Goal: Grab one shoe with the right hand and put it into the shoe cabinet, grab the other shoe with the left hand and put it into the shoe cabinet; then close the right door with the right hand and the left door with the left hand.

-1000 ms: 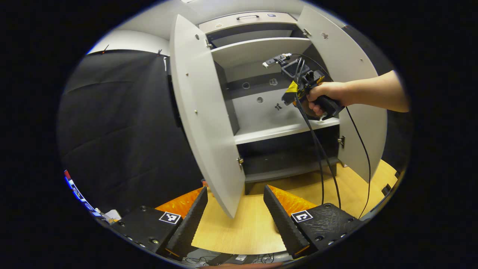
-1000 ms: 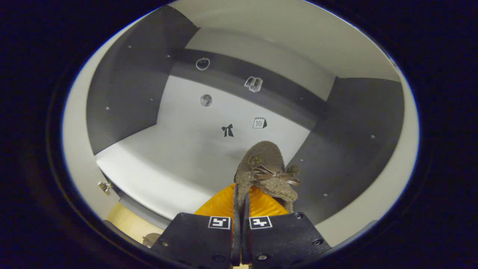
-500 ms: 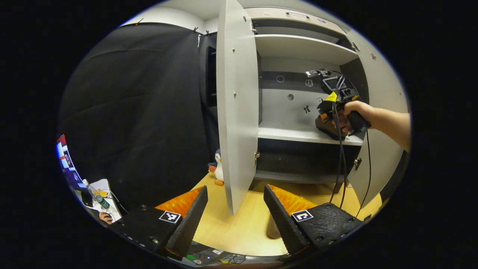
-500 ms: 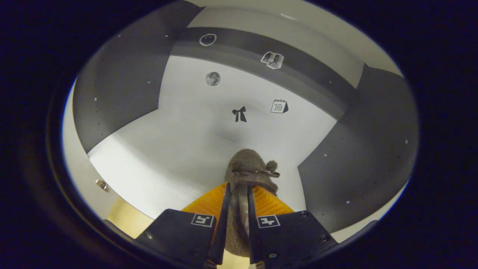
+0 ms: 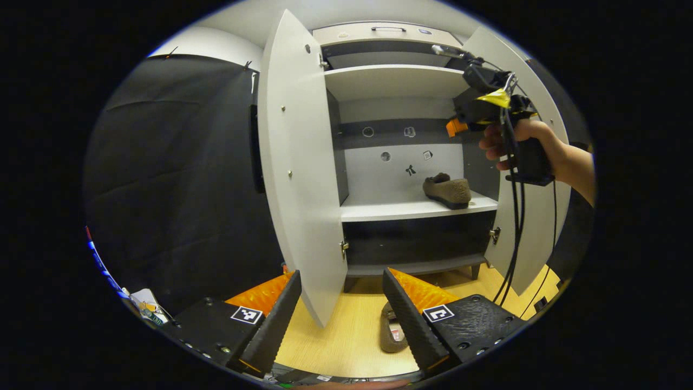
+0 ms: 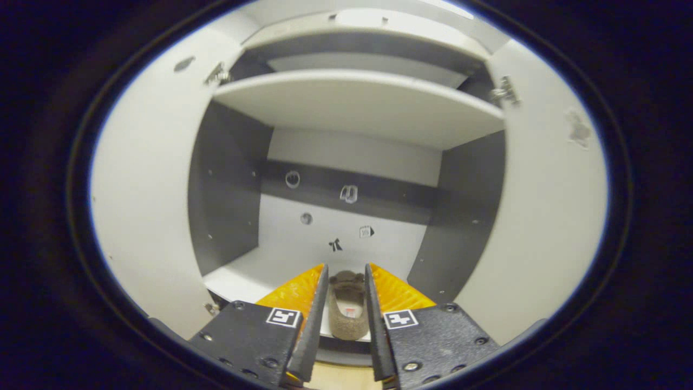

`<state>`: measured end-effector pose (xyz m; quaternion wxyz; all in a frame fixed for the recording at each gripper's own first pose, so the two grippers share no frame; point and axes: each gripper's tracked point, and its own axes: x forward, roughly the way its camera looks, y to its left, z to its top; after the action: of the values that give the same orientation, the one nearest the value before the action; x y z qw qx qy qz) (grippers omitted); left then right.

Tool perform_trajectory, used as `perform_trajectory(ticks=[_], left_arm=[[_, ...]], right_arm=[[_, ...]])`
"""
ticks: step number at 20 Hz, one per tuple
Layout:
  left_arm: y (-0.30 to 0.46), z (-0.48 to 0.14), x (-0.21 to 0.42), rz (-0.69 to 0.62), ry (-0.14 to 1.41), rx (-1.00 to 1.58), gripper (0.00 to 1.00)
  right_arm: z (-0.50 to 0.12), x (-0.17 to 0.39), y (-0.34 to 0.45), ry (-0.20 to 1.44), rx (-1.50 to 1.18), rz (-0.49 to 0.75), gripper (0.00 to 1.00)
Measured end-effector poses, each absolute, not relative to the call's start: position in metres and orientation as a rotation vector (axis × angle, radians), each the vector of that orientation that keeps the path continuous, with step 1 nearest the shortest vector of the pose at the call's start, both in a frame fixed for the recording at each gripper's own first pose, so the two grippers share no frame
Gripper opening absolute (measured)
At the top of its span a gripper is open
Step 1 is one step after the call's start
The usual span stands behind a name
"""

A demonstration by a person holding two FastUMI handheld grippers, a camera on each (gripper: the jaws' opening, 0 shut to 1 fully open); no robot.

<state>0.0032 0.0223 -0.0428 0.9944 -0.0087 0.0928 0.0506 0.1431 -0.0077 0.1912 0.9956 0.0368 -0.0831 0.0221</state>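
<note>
The shoe cabinet [image 5: 400, 81] stood with both doors swung wide. In the left gripper view its left door [image 5: 295, 162] angled out toward the camera and its right door [image 5: 533, 227] hung open at the far side. One brown shoe [image 5: 447, 190] lay on the middle shelf [image 5: 379, 208], toward that shelf's right end and near its front edge, its toe pointing toward the left door. In the right gripper view the same shoe [image 6: 345, 306] sat heel-first to the camera at the front edge of the shelf, with a small pale label showing inside it.

The right gripper [image 6: 345, 319] was held in front of the cabinet, its fingers set apart with the shoe seen through the gap between them; they appeared clear of the shoe, though the low angle left that hard to judge. In the left gripper view the right gripper [image 5: 453, 125] was up near the right door's inner face, above the shelved shoe, gripped by a hand [image 5: 511, 143] with black cables [image 5: 511, 238] trailing down from it.

The left gripper [image 5: 341, 314] hung low over the wooden floor [image 5: 346, 336] before the cabinet, fingers spread wide and holding nothing. The second shoe [image 5: 391, 336] lay on the floor below the cabinet's front, just beside the left gripper's right-hand finger, partly hidden behind it.
</note>
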Motion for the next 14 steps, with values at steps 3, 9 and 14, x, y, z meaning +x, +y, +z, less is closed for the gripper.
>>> perform_trajectory(ticks=[3, 9, 14], left_arm=[[0.005, -0.032, 0.008, 0.023, 0.151, -0.002, 0.92], [-0.013, -0.019, -0.001, -0.079, 0.079, 0.031, 0.92], [-0.029, -0.023, -0.003, -0.136, 0.087, 0.048, 0.92]], right_arm=[[0.159, 0.091, -0.015, -0.178, 0.091, 0.045, 0.73], [0.069, -0.026, -0.034, -0.156, 0.07, -0.064, 0.8], [0.041, -0.047, -0.036, -0.102, 0.176, -0.081, 0.82]])
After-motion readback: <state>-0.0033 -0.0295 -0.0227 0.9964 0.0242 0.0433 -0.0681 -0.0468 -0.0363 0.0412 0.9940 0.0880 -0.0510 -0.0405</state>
